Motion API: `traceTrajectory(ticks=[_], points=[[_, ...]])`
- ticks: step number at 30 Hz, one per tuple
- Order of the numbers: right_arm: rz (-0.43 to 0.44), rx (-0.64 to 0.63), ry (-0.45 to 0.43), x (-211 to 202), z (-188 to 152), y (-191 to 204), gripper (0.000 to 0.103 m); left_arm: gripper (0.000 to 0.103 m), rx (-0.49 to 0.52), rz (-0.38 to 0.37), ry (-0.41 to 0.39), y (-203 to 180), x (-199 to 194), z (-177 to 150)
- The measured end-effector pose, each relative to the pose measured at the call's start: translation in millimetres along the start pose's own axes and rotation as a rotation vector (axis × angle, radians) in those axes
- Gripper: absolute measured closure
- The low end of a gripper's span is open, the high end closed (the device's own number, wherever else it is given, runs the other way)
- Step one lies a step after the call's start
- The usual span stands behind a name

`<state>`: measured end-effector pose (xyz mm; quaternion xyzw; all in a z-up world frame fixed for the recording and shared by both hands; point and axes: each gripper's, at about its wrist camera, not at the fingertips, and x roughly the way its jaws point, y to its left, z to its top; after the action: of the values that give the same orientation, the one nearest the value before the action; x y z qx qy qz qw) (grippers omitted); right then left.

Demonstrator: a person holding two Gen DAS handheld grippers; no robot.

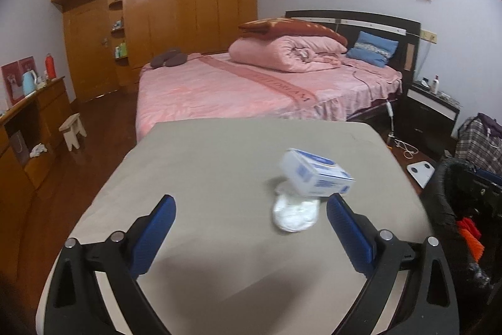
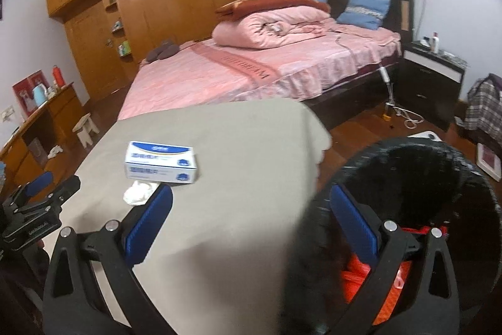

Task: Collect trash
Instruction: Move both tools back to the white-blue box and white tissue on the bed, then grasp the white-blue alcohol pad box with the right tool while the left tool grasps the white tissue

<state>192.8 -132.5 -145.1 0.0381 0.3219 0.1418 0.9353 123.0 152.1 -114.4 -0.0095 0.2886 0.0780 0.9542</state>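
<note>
A white and blue cardboard box (image 1: 317, 176) lies on the grey-covered table (image 1: 204, 171), with a crumpled white wad (image 1: 295, 212) against its near side. My left gripper (image 1: 251, 206) is open just short of them, the wad sitting by its right finger. In the right wrist view the same box (image 2: 160, 162) and wad (image 2: 139, 193) lie to the left. My right gripper (image 2: 251, 203) is open and empty, straddling the table's right edge and the rim of a black mesh bin (image 2: 417, 178) that holds an orange bag (image 2: 360, 275). The left gripper (image 2: 44, 190) shows at the far left.
A pink bed (image 1: 251, 83) stands behind the table, with a dark nightstand (image 1: 433, 109) on the right. A wooden desk (image 1: 28, 127) and a small stool (image 1: 72, 131) are on the left. Cables and a white scale (image 1: 420, 170) lie on the floor beside the bin (image 1: 455, 209).
</note>
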Motion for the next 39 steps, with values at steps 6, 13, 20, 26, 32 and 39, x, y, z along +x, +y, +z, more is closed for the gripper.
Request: traceTrajectory(ticks=[6, 13, 20, 26, 32, 39], points=[[0.054, -0.035, 0.029, 33.8, 9.3, 43.2, 0.005, 0.008, -0.015, 0.033, 0.015, 27.4, 19.7, 0.8], [0.094, -0.049, 0.057, 69.7, 18.2, 81.7, 0.005, 0.008, -0.045, 0.063, 0.031, 56.9, 38.5, 3.5], [0.105, -0.083, 0.089, 100.8, 21.0, 111.0, 0.005, 0.008, -0.08, 0.09, 0.04, 83.5, 46.8, 4.6], [0.09, -0.104, 0.125, 119.1, 17.5, 116.0, 0.005, 0.008, -0.098, 0.096, 0.048, 89.5, 51.9, 1.8], [0.031, -0.092, 0.149, 115.0, 7.8, 87.7, 0.005, 0.008, -0.091, 0.082, 0.055, 85.0, 55.4, -0.6], [-0.093, -0.075, 0.158, 106.5, 2.5, 46.4, 0.005, 0.008, -0.083, 0.063, 0.063, 72.3, 58.1, -2.8]])
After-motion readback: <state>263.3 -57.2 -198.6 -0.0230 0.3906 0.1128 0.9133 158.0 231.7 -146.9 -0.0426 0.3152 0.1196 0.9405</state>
